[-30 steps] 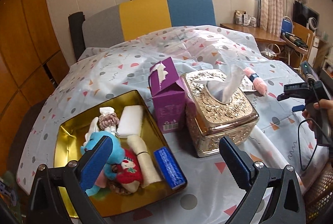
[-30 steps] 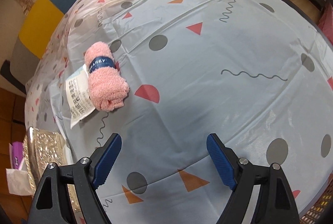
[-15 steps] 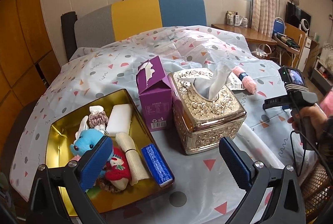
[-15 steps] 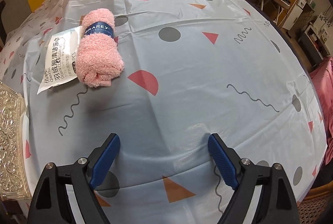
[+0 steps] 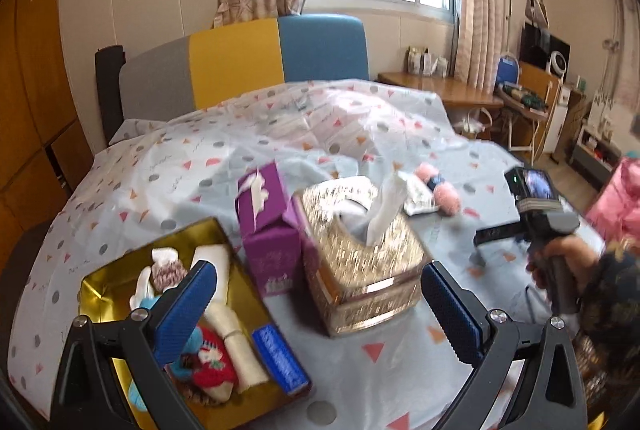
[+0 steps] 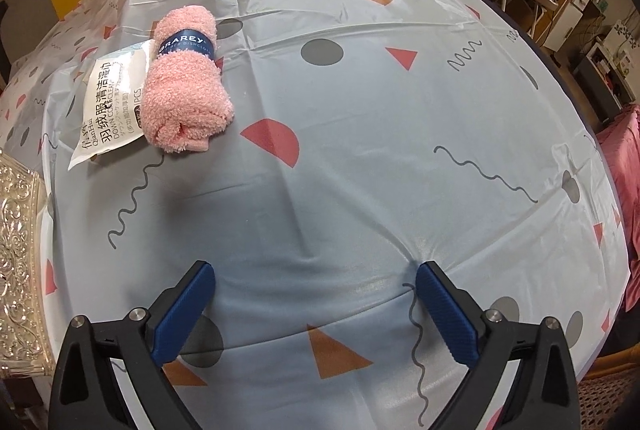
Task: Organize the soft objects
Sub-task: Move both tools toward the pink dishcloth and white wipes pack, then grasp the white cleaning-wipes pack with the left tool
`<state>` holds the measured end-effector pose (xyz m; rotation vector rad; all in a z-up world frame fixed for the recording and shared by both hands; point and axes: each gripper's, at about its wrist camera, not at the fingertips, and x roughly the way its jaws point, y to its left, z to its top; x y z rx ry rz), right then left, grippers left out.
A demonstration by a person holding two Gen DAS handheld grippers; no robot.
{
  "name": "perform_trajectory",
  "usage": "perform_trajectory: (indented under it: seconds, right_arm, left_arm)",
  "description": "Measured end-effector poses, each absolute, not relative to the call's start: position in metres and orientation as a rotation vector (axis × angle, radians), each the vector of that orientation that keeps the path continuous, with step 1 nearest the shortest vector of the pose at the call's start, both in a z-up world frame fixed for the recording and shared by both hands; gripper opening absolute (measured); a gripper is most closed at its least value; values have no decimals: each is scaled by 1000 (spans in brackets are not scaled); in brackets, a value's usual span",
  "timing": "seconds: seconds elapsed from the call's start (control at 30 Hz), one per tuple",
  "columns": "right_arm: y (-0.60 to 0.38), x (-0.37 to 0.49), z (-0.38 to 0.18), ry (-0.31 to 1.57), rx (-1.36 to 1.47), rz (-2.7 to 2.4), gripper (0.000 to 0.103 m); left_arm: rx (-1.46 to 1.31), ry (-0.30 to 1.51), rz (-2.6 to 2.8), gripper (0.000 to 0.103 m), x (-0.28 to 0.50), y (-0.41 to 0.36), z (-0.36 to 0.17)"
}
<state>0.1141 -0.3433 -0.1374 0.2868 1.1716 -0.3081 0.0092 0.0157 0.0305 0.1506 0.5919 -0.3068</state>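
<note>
Going by what lies where, I am most of the way through. At eight o'clock from my left tongs, spread apart with nothing in them, the gold tray already holds a blue plush toy, a red knitted piece, a rolled cream cloth, a white pad and a blue packet. The gilt tissue box has a tissue pulled up. Left to do: the pink rolled towel, at eleven o'clock from my right tongs, whose jaws have just been opening and are empty.
</note>
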Motion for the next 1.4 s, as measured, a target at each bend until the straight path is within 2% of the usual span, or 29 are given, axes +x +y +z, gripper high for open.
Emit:
perform_trajectory:
  seconds: [0.07,0.3,0.57,0.7,0.83,1.03,1.4]
  right_arm:
    - [-350,113,-128,1147,337,-301,91]
    - [-366,100,-101,1023,424,-316,91]
    - [-380,99,-84,919,535,-336,91]
    - [-390,99,-83,893,611,-345,91]
    - [-396,90,-80,876,671,-341,91]
    - [-396,90,-79,876,704,-305,91]
    - [-392,92,-81,887,743,-255,91]
  left_arm:
    - [147,587,-309,103,17,9,41]
    - [73,667,-379,103,58,-31,68]
    - [53,806,-457,103,120,-123,74]
    - [49,937,-434,100,164,-167,47]
    - [81,1030,-339,88,208,-197,9]
    - [81,1159,-220,79,258,-216,-51]
    - [88,1213,-187,77,298,-242,-104]
